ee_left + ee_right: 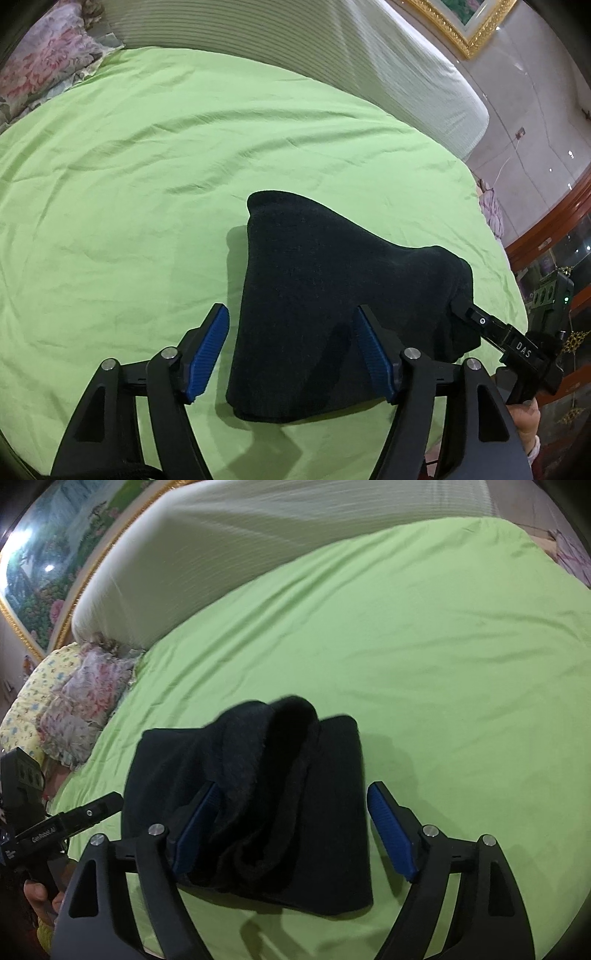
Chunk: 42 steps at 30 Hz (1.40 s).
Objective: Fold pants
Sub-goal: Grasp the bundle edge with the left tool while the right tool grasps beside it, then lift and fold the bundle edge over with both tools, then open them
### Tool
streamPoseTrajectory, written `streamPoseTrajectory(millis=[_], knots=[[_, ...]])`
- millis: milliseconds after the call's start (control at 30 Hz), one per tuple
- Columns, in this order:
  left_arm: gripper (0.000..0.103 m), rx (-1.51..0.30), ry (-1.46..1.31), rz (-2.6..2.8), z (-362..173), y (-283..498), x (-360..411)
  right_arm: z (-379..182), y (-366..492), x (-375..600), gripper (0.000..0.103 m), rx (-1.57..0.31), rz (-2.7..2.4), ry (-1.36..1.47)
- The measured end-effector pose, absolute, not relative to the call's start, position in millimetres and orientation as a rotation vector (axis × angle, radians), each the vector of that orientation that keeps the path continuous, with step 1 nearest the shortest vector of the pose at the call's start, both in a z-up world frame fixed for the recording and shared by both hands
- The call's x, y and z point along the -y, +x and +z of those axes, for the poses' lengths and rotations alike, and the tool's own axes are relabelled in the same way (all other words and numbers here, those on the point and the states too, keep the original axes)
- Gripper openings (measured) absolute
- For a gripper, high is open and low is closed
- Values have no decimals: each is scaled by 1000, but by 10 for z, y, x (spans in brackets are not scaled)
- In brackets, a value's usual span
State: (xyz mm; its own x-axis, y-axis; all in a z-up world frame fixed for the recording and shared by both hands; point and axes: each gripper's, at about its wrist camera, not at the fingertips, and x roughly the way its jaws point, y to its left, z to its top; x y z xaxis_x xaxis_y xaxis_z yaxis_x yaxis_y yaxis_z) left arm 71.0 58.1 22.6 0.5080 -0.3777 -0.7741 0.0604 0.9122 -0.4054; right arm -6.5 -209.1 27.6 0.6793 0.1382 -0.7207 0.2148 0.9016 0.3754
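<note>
Standing wide apart, both pairs of jaws, pads pressing nothing: left gripper (291,354) over the near left edge of the folded black pants (332,310), right gripper (295,830) straddling their near right part. Beneath, green bedsheet (147,166); farther off, white headboard (229,554).

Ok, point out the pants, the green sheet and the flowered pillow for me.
pants (325,295), left wrist view, middle of the folded black cloth
green sheet (147,166), left wrist view, bare stretch beyond the pants
flowered pillow (85,701), right wrist view, its pink-patterned face
</note>
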Motion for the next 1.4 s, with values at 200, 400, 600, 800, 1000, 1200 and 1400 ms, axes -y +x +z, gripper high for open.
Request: streamPoseTrajectory(millis=[200,400,600,800,1000,1200,1400], knots=[[73,-1043,-390,-273,76,833,-646,206,-76,2100,82,-850,-45,491],[75,-1058,-401,-274,8,897,-637,176,-116,2172,60,-861,-12,470],[77,-1076,-388,-289,-74,957,-542,105,-220,2415,43,-850,63,573],[68,-1095,-384,-307,-202,1010,-436,133,-219,2352,43,-852,72,541],[57,-1090,-372,-303,-222,1027,-381,102,-204,2330,49,-855,67,552],[51,-1077,-348,-293,-192,993,-341,113,-227,2322,52,-856,55,543],[63,-1099,-383,-288,-206,1006,-441,161,-196,2337,63,-887,28,558]])
